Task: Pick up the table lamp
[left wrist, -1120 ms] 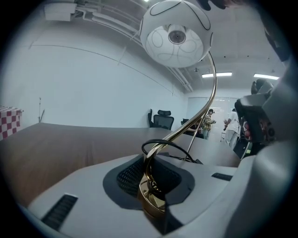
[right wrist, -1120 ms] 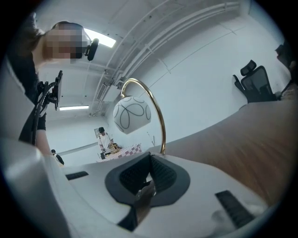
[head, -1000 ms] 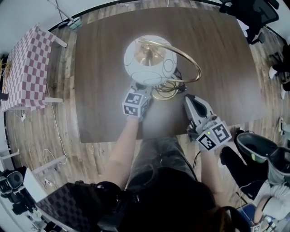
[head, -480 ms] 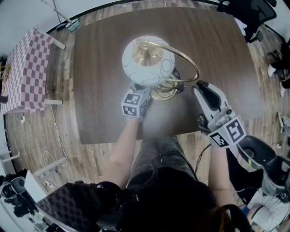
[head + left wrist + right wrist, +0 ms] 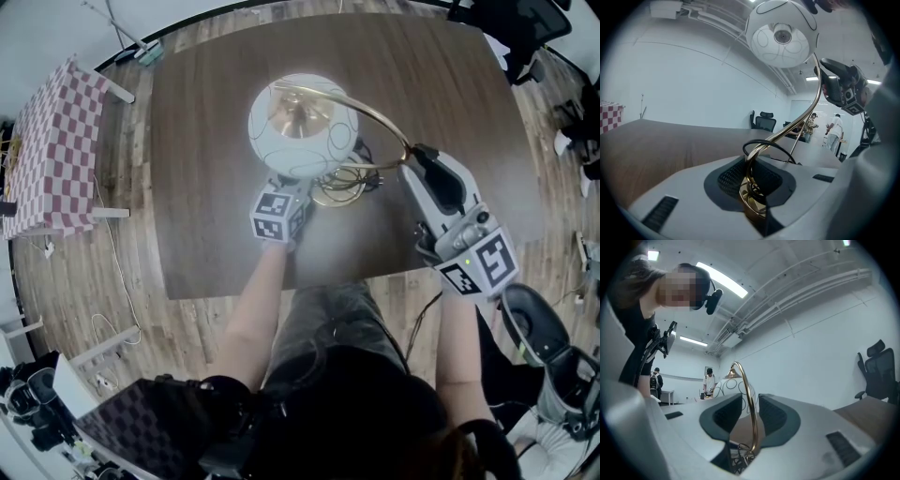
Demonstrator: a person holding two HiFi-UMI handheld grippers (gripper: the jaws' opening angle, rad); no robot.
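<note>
While its gold stem (image 5: 380, 118) arches overhead, the table lamp (image 5: 302, 127) stands upright.

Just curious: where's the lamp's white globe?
In the head view, the white globe hangs above the brown table, just beyond the left gripper.

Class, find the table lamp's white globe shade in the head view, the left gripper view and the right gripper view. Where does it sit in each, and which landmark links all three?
Head view: white globe shade at upper centre, seen from above.
Left gripper view: at the top, right of centre, seen from below.
Right gripper view: small, low and left of centre, behind the stem.
Shared landmark: the curved gold stem.
</note>
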